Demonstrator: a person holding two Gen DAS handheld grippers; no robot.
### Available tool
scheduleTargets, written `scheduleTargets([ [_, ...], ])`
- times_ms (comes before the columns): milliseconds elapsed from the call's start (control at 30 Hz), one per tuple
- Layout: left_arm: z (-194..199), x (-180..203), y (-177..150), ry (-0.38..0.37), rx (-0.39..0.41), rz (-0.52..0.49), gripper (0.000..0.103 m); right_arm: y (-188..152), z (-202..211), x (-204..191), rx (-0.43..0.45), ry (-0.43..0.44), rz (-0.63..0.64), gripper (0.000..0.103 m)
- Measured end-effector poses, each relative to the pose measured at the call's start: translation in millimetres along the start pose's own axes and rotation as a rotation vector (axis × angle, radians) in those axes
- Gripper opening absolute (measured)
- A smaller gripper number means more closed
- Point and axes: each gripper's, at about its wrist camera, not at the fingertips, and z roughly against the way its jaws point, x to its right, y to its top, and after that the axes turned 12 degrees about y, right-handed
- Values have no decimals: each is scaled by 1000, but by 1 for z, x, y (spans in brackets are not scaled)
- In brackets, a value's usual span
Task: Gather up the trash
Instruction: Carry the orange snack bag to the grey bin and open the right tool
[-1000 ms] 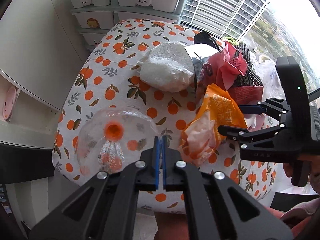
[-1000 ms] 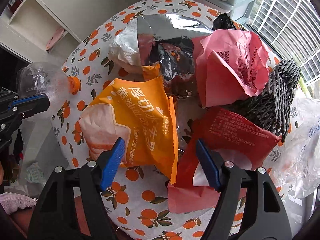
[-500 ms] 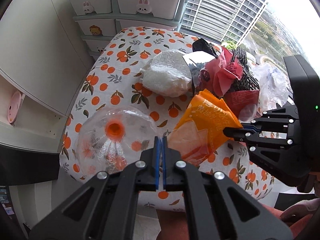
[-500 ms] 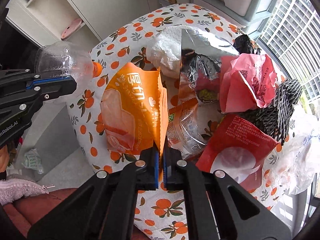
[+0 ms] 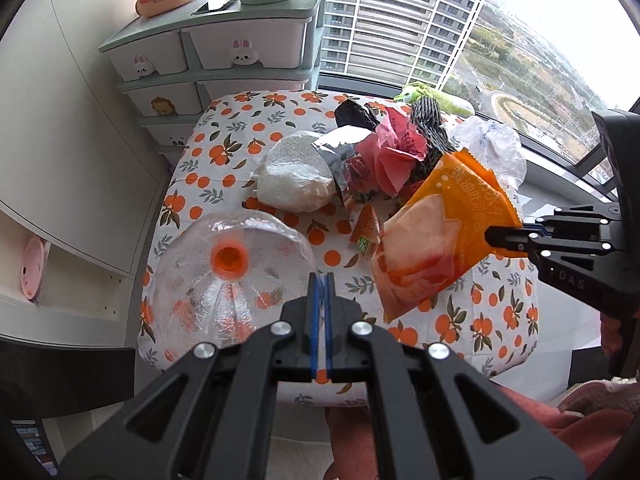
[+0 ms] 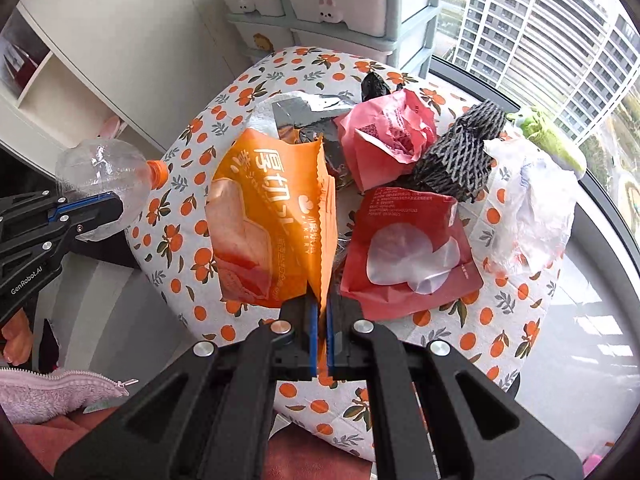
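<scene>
My left gripper [image 5: 321, 280] is shut on a clear plastic bottle [image 5: 228, 280] with an orange cap, held above the table's near left corner; it also shows in the right wrist view [image 6: 100, 184]. My right gripper [image 6: 319, 308] is shut on the edge of an orange snack bag [image 6: 272, 216], lifted off the table; the bag also shows in the left wrist view [image 5: 436, 240]. On the table [image 5: 224, 152] lie a red pouch [image 6: 408, 248], a pink wrapper [image 6: 388, 136], a black foam net [image 6: 460, 160], a foil bag [image 6: 312, 112] and a white bag [image 5: 292, 184].
A crumpled clear plastic bag [image 6: 532, 200] lies at the table's right edge by the window. A drawer unit [image 5: 216, 64] stands behind the table. White shelving [image 5: 60, 240] is on the left. A small orange packet [image 5: 366, 232] lies mid-table.
My right gripper closed on the orange snack bag and lifted it up and back off the table. My left gripper has pulled back and up with the bottle.
</scene>
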Motion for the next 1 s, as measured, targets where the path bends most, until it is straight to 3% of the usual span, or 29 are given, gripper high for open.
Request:
scheduleTargets([
  [300,23,83,22,-90,85,-254,3,-81,70,58,144,-100,-282,2],
  [633,58,246,20,-193,164,-473,3,-215,159,176,287,-262,-619,2],
  [767,70,323,14,-232,154,-488,3,-272,190,231,277,-327,-689,2],
  [1000,81,448,-11,-317,118,-511,3,-341,208,309,173,-433,-658,2],
])
